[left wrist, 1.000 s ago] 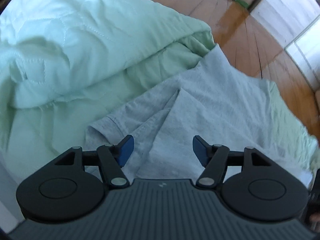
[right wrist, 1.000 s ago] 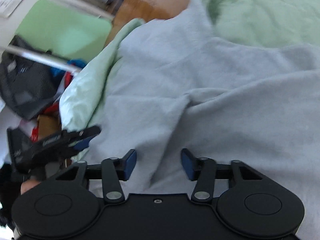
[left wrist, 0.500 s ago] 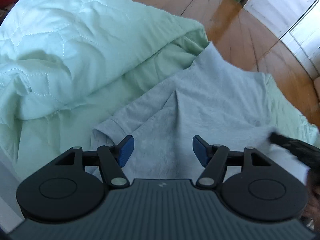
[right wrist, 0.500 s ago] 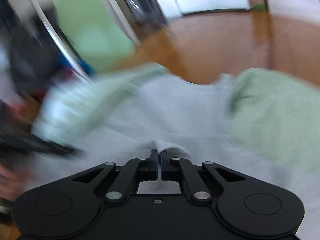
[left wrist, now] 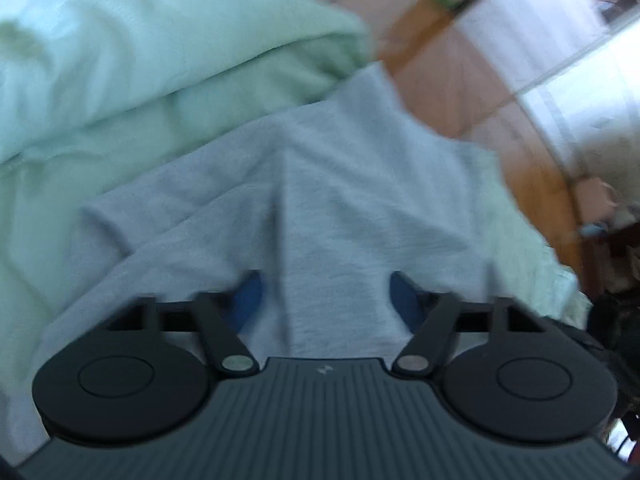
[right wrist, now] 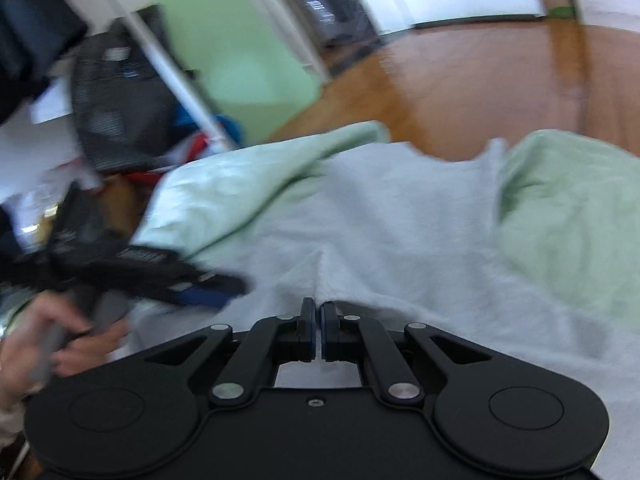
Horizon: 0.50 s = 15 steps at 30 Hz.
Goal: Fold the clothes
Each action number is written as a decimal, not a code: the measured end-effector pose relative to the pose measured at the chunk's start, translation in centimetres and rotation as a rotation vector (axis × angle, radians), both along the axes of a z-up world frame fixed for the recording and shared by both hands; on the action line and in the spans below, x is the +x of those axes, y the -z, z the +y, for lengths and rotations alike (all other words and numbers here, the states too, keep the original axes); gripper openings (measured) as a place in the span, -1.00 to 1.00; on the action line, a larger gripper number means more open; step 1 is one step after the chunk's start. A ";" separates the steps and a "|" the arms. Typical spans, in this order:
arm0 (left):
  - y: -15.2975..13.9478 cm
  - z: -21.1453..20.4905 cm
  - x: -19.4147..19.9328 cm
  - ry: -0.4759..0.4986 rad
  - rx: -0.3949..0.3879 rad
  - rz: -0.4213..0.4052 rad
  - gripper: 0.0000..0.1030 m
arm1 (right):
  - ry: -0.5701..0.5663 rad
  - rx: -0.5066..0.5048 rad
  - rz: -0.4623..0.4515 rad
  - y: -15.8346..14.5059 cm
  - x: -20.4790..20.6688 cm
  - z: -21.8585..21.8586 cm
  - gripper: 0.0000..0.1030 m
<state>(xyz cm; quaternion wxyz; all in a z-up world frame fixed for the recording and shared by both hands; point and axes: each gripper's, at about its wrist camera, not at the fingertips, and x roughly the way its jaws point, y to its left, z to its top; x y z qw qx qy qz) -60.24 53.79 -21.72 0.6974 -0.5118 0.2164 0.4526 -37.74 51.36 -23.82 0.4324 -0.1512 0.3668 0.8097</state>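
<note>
A light grey T-shirt (left wrist: pixel 360 184) lies spread on a pale green bed cover, a sleeve sticking out at its left and a crease running up its middle. My left gripper (left wrist: pixel 326 294) hovers open just over the shirt's near part, its blue pads on either side of the crease. In the right wrist view the same grey T-shirt (right wrist: pixel 400 216) stretches ahead, and my right gripper (right wrist: pixel 319 312) is shut on a pinched ridge of its fabric. The left gripper (right wrist: pixel 208 294) shows there too, blurred, held by a hand (right wrist: pixel 44 340) at the lower left.
A puffy green quilt (left wrist: pixel 140 60) is bunched to the left of the shirt. Past the bed's far edge lies a wooden floor (right wrist: pixel 480 80). A black mesh chair (right wrist: pixel 120 104), a white pole and clutter stand beside the bed. White cupboards (left wrist: pixel 560 40) line the far wall.
The right gripper went from open to shut on the shirt's fabric and has lifted it a little. The left gripper stayed open and has moved forward over the shirt; both views are blurred by motion.
</note>
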 end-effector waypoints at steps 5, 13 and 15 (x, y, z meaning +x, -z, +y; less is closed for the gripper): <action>-1.7 -0.5 1.1 0.041 0.119 -0.007 -1.00 | -0.044 0.043 -0.080 -0.3 -1.3 -0.5 -0.91; -6.3 5.5 2.7 -0.040 0.299 0.063 -1.00 | 0.185 0.091 -0.125 -3.7 1.9 6.3 -0.91; -7.3 7.3 3.3 -0.060 0.348 0.089 -1.00 | 0.203 0.058 -0.131 -3.7 2.2 8.4 -0.91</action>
